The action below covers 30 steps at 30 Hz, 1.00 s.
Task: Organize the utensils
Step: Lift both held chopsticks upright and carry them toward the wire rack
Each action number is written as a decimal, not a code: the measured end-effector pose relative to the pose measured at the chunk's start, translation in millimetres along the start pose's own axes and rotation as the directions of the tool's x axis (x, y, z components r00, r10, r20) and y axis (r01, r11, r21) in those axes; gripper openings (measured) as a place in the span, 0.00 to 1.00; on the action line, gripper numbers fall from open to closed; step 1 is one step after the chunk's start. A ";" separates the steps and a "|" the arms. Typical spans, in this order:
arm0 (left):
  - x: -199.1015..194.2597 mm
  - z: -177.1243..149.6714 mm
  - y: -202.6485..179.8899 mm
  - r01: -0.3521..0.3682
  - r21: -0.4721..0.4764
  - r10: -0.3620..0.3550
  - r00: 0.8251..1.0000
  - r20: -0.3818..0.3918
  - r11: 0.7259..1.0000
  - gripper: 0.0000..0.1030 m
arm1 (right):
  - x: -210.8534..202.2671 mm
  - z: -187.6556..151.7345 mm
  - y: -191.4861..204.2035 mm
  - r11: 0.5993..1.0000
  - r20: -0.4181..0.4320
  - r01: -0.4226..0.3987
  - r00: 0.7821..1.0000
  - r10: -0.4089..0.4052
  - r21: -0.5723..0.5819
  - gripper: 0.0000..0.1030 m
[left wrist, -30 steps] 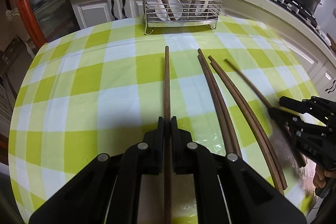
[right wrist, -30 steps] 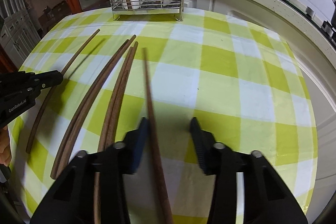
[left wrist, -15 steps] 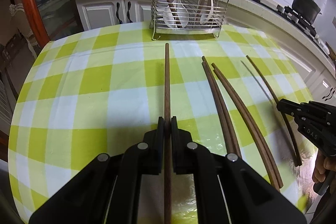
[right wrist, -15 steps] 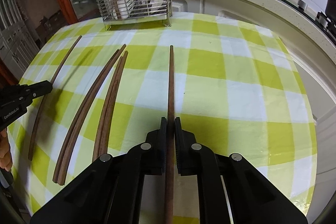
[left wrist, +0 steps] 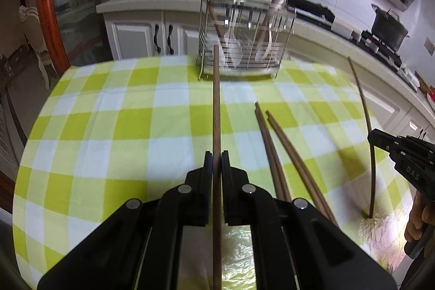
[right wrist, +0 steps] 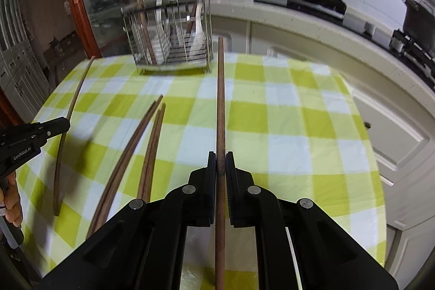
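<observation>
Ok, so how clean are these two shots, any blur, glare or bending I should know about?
Left wrist view: the wire utensil rack is smeared by motion blur, and glare shines off the checked tablecloth near the lens. Right wrist view: the loose chopsticks look soft and bowed by fisheye distortion, and the counter edge curves.

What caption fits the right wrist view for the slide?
Right gripper, jaws shut on a chopstick, faces the wire utensil rack; four chopsticks lie on the checked tablecloth.

Two wrist fisheyes, close above table [left wrist: 108,127], facing wire rack [left wrist: 244,45], sharing tablecloth, rack
</observation>
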State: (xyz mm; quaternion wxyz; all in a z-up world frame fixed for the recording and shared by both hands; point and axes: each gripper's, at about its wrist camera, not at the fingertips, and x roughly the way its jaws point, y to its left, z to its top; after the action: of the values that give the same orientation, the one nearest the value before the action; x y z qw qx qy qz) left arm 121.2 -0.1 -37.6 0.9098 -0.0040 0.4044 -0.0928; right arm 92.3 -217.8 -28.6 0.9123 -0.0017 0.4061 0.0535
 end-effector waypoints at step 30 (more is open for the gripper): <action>-66.9 12.6 -11.7 0.002 -0.009 -0.001 0.986 0.168 1.000 0.06 | -63.2 7.0 -0.2 0.998 0.197 0.058 0.978 -0.063 0.029 0.09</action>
State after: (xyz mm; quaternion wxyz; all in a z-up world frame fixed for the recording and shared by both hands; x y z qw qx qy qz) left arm 84.7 -1.0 21.0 0.9406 -0.0161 0.3267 -0.0911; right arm 55.6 -223.7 22.9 0.9493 0.0019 0.3136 0.0209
